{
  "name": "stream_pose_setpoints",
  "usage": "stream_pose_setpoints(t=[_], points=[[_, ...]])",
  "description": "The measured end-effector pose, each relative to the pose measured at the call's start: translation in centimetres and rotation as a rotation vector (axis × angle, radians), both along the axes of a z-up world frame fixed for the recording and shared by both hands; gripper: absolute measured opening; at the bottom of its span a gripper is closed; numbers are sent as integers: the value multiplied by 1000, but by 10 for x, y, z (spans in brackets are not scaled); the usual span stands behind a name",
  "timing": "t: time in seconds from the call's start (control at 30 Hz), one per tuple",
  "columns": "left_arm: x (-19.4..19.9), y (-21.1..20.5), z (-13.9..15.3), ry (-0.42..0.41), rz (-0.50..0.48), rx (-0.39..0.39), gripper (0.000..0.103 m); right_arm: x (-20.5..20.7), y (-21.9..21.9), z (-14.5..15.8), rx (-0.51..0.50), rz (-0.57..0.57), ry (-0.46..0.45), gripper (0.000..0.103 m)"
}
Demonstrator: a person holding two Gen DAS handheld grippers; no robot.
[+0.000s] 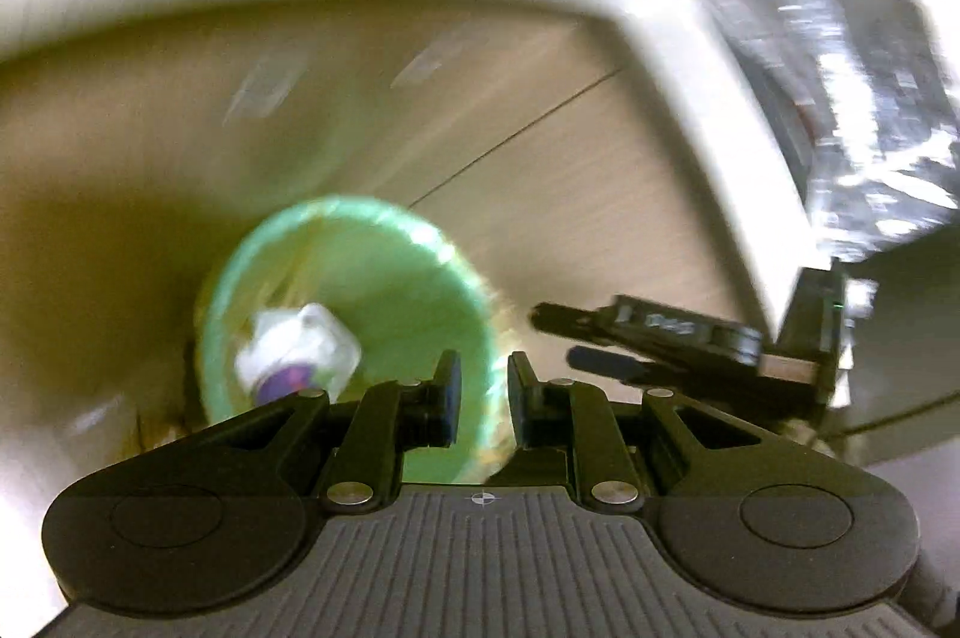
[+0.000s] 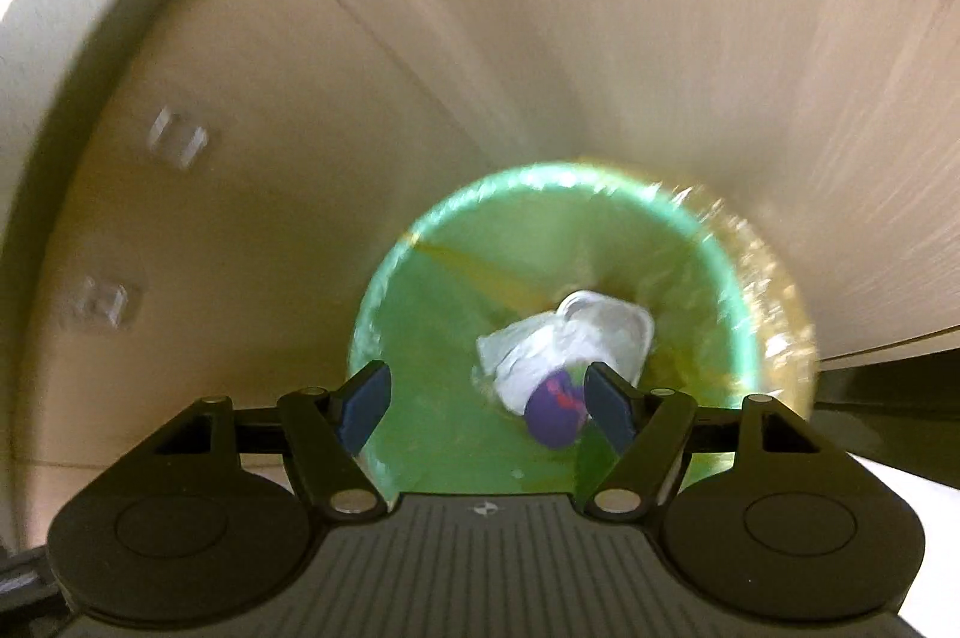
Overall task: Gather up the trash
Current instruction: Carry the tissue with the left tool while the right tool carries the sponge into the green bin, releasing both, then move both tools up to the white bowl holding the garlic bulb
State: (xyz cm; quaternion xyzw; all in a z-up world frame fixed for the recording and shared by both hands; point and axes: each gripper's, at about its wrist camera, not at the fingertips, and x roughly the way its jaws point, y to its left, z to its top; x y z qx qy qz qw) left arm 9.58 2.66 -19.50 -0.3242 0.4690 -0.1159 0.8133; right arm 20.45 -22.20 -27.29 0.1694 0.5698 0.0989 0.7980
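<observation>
Trash (image 2: 564,356) inside green bin (image 2: 432,314) (blurred)

This is looking like a room in a home or an office, though the blur is leaving it unsure. A pale wood-look floor (image 2: 600,38) is running under both views, with a thin seam crossing it. A small round bin (image 2: 729,278) with a green liner is standing on it, holding a crumpled white wrapper (image 2: 540,344). A cream curved edge (image 1: 690,56), perhaps furniture, is rising beside it, and something silvery and crinkled (image 1: 840,38) is showing past that edge.
</observation>
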Motion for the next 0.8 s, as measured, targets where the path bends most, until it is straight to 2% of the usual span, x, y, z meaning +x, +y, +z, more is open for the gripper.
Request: stream_pose_setpoints(t=[0.1,0.2,0.37,0.47,0.53,0.67,0.8], points=[[9,9,59,-94,7,58,19,2,5,47,-58,21,-97,72],[17,31,113,-177,72,129,19,2,19,96,-126,65,-226,72],[24,75,175,-279,219,323,19,2,64,171,-178,142,-414,74],[33,101,189,-256,321,488,19,7,103,207,-217,209,-517,79],[38,120,191,-245,374,526,19,13,131,220,-246,254,-566,83],[41,168,178,-224,447,473,19,37,199,235,-278,391,-635,85],[39,198,156,-218,456,398,19,70,273,234,-368,467,-708,85]])
